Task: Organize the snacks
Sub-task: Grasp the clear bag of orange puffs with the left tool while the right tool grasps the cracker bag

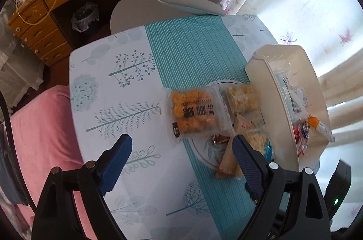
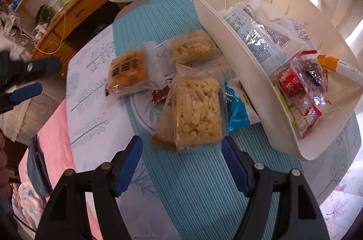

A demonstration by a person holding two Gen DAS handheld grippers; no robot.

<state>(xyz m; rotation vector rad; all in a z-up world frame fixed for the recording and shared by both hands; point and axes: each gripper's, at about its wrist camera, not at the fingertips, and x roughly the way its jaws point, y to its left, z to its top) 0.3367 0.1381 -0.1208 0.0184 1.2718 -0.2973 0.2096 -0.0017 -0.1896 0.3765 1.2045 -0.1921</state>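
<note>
here the right claw [image 2: 181, 162] hangs wide open and empty just short of the pale puffed-snack packet [image 2: 197, 109], which lies on the worktop [image 2: 97, 103] beside the white basket [image 2: 229, 35], while the left claw [image 1: 181, 162] gapes empty too, near the orange snack packet [image 1: 192, 114] further from that basket. the pale packet looks light, crinkly and slippery with brittle contents, so i'd pinch gently across its flat body or the near sealed edge.

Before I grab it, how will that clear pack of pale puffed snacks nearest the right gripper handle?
The pack of puffed snacks probably weighs little for its bulk, being airy pieces in thin film. The glossy wrapper may slip between the pads. The pieces look brittle, so a hard squeeze could crush them.
</note>
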